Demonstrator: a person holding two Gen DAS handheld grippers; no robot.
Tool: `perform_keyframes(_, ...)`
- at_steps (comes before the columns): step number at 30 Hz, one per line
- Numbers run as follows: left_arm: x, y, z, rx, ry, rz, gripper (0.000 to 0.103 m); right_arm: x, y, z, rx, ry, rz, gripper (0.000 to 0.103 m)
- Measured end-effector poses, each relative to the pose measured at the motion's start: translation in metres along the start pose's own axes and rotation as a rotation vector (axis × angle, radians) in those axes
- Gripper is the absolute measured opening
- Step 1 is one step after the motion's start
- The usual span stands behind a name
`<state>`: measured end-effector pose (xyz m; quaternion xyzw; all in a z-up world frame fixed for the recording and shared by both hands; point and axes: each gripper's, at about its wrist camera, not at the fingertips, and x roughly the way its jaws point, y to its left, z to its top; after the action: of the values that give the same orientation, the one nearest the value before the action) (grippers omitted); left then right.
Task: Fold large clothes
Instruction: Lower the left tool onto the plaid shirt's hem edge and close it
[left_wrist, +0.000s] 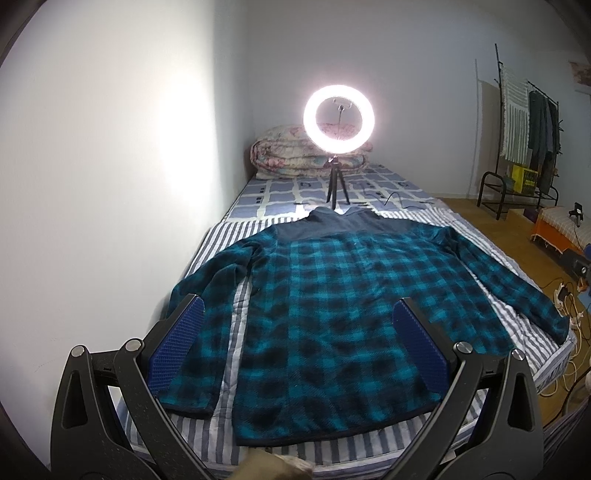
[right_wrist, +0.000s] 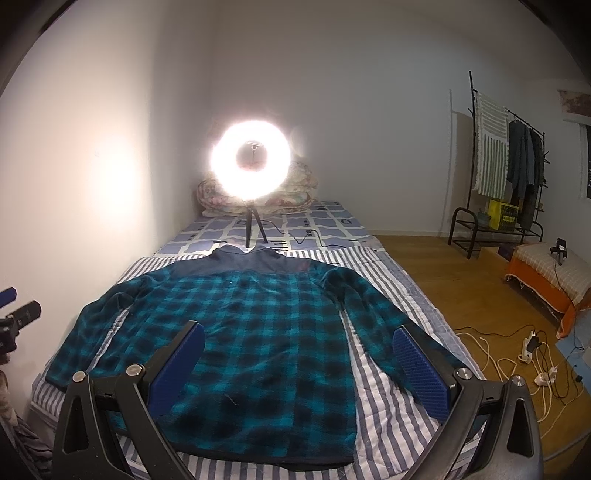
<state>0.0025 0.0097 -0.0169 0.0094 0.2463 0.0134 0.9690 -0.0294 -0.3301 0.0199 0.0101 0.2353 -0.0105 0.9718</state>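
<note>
A teal and black plaid fleece jacket (left_wrist: 325, 295) with a navy yoke and collar lies spread flat, back up, on a striped blanket (left_wrist: 229, 343) on the bed, sleeves angled out to both sides. It also shows in the right wrist view (right_wrist: 251, 332). My left gripper (left_wrist: 295, 314) is open and empty, held above the jacket's lower hem on the left side. My right gripper (right_wrist: 299, 339) is open and empty, held above the hem and the right sleeve (right_wrist: 373, 321). Neither touches the cloth. The left gripper's tip (right_wrist: 14, 314) shows at the far left of the right wrist view.
A lit ring light on a small tripod (left_wrist: 339, 122) stands on the bed just beyond the collar, with a cable (right_wrist: 303, 236) beside it. A folded quilt (left_wrist: 288, 155) lies at the headboard end. A wall runs along the left. Floor cables (right_wrist: 532, 354), a clothes rack (right_wrist: 509, 177) and a low stool (right_wrist: 546, 273) are at right.
</note>
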Motion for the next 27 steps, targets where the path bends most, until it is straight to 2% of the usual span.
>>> perform_keyframes(9, 0.017, 0.049, -0.022, -0.05, 0.078, 0.084, 0.103, 0.023, 0.037, 0.003, -0.011, 0.043, 0.156, 0.103)
perform_keyframes(13, 0.028, 0.074, -0.036, -0.074, 0.13, 0.116, 0.095, 0.029, 0.064, 0.005, -0.044, -0.006, 0.214, 0.103)
perform_keyframes(17, 0.039, 0.102, -0.052, -0.14, 0.206, 0.12, 0.085, 0.041, 0.09, 0.013, -0.089, -0.004, 0.272, 0.103)
perform_keyframes(20, 0.046, 0.12, -0.065, -0.197, 0.259, 0.12, 0.083, 0.056, 0.102, 0.019, -0.116, 0.013, 0.295, 0.102)
perform_keyframes(23, 0.049, 0.132, -0.078, -0.242, 0.305, 0.113, 0.076, 0.074, 0.113, 0.021, -0.134, 0.065, 0.341, 0.089)
perform_keyframes(25, 0.053, 0.14, -0.09, -0.289, 0.345, 0.085, 0.075, 0.087, 0.117, 0.02, -0.125, 0.12, 0.38, 0.08)
perform_keyframes(27, 0.058, 0.146, -0.102, -0.337, 0.39, 0.069, 0.075, 0.093, 0.12, 0.018, -0.102, 0.163, 0.415, 0.078)
